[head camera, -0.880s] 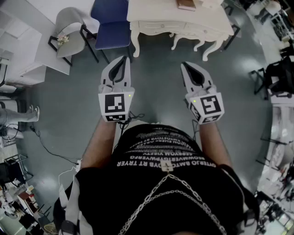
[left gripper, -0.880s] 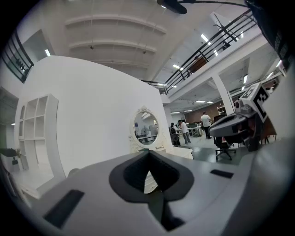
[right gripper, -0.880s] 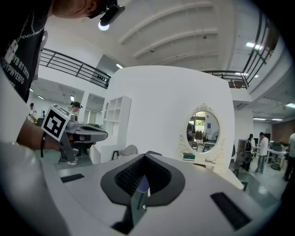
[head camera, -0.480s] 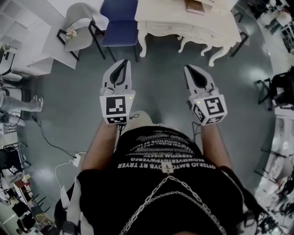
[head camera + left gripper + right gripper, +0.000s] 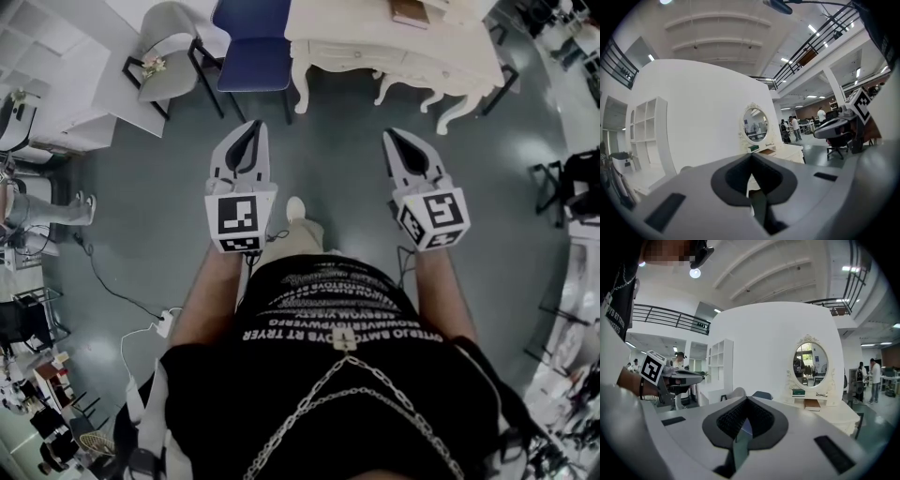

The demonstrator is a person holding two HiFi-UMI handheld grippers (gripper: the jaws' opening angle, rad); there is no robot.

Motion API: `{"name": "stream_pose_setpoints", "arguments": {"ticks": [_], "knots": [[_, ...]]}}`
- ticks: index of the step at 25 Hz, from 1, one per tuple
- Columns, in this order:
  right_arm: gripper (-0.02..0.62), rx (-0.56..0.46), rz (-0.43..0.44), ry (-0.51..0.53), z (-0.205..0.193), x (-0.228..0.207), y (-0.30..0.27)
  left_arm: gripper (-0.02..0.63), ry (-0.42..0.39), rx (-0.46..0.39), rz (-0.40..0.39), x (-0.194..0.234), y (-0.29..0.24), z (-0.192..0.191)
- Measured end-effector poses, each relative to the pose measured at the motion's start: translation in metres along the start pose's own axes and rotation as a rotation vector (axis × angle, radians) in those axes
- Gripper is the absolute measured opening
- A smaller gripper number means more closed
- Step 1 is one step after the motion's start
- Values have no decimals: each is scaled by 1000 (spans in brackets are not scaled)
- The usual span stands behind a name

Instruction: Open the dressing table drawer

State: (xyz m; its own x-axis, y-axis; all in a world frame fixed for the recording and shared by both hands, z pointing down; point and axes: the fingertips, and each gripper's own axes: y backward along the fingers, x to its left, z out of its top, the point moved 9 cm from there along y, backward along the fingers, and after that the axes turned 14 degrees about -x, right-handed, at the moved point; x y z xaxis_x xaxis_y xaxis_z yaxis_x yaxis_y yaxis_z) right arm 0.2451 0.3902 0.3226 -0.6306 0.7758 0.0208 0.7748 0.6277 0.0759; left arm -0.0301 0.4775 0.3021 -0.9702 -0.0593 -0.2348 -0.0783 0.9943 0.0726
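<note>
Stage: approach | I hold the left gripper and right gripper forward, both clenched on nothing; no grasp is due yet | dressing table stands well ahead, beside the blue chair; its drawer appears closed, judged beyond reach

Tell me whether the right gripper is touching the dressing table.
Apart: head view shows grey floor between right gripper and dressing table.

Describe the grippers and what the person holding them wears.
The left gripper and right gripper match: light grey tapered jaws with dark teardrop insets, each backed by a white cube bearing black square markers. Dark cables trail from them. The person wears a black short-sleeved shirt with white lettering.
</note>
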Motion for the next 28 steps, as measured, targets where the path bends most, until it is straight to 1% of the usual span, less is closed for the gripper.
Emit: {"name": "stream_pose_setpoints", "arguments": {"ticks": [2, 8, 14, 18, 28], "knots": [[-8, -2, -11, 6, 0, -2, -9, 3, 8, 1, -2, 9, -9, -5], [-8, -4, -32, 18, 4, -9, -48, 3, 8, -30, -44, 31, -50, -4], [-8, 13, -48, 13, -3, -15, -90, 3, 27, -16, -67, 61, -84, -18], [-8, 27, -57, 15, -7, -20, -116, 3, 35, -23, -88, 76, -108, -23], [-8, 40, -73, 68, 6, -18, -172, 3, 52, -39, -116, 123, -148, -39]]}}
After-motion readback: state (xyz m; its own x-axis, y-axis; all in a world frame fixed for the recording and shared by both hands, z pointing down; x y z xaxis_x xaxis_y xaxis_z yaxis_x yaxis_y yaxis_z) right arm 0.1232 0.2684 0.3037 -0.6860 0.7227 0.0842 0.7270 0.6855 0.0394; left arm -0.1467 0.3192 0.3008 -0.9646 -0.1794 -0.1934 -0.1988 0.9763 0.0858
